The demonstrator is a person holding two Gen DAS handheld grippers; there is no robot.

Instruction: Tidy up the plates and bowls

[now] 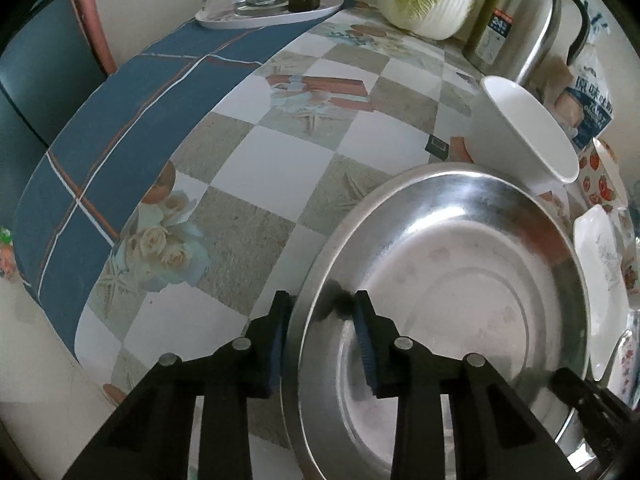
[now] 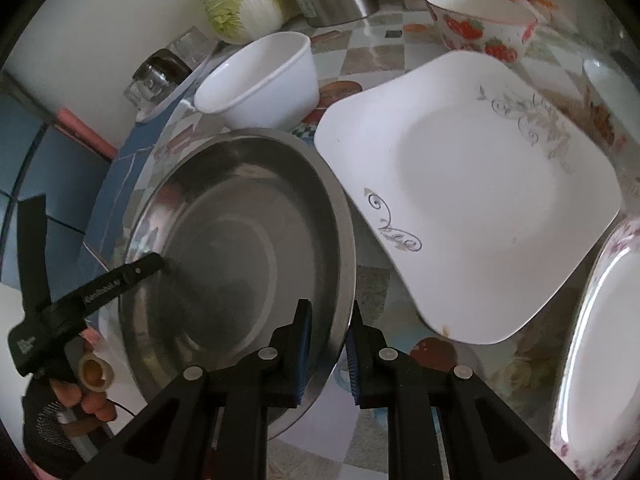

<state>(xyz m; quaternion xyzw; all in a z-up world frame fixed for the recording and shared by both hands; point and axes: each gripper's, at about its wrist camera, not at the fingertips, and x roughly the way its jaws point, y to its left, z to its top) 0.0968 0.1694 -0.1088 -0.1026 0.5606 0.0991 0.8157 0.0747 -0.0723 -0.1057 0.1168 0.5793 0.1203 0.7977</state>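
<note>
On the table [image 1: 248,168], dishes lie spread singly; nothing is stacked as far as I can see. My left gripper [image 1: 322,332] straddles the steel basin [image 1: 460,300] rim at its 9 o'clock edge, one pad outside and one inside, with a gap showing; I judge it not yet clamped. My right gripper [image 2: 328,352] is pinched nearly shut on the same rim at about 5 o'clock. From the basin, the white bowl [image 2: 260,80] sits at 12 o'clock, the square plate [image 2: 472,200] at 3. The strawberry bowl [image 2: 480,24] and floral plate [image 2: 600,360] remain unsorted. I judge the task barely begun.
</note>
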